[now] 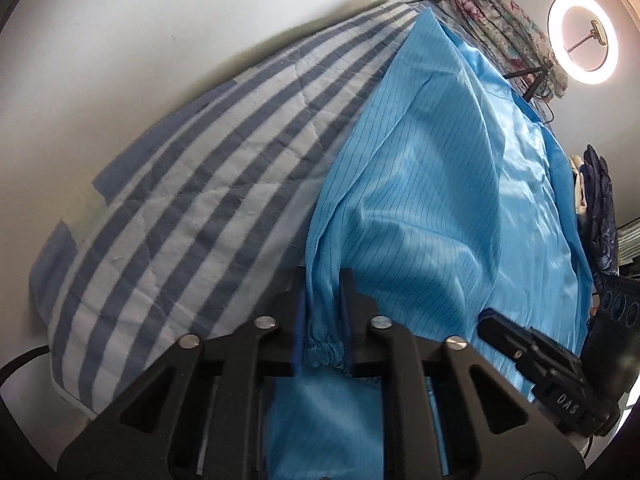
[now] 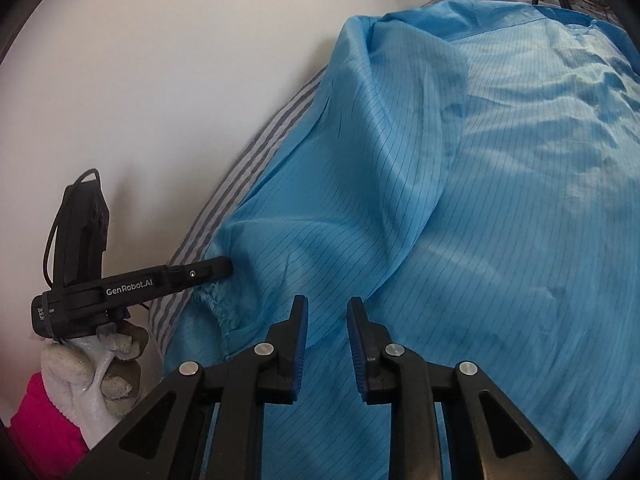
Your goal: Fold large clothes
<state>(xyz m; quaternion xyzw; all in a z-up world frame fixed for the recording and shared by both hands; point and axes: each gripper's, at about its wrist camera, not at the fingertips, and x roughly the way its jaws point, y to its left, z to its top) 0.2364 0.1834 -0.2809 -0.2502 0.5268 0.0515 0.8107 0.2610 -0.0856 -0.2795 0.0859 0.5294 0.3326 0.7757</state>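
A large light-blue pinstriped garment (image 1: 432, 184) lies spread over the bed, also filling the right wrist view (image 2: 480, 200). Its sleeve runs toward me and ends in an elastic cuff (image 1: 324, 350). My left gripper (image 1: 322, 278) is shut on the sleeve just above that cuff; in the right wrist view the left gripper (image 2: 222, 269) shows from the side, pressed into the sleeve by the cuff (image 2: 214, 300). My right gripper (image 2: 328, 312) stands over the garment's near edge with a gap between its blue pads (image 2: 301, 328), and the cloth lies under them. Its tip (image 1: 490, 322) shows at the lower right of the left wrist view.
A blue-and-white striped quilt (image 1: 192, 184) covers the bed left of the garment, against a white wall (image 1: 160, 40). Floral bedding (image 1: 496, 20) and a ring light (image 1: 583, 38) are at the far end. A dark glove (image 1: 600, 208) hangs at the right. A white-gloved hand (image 2: 104, 360) with a pink sleeve (image 2: 44, 420) holds the left gripper.
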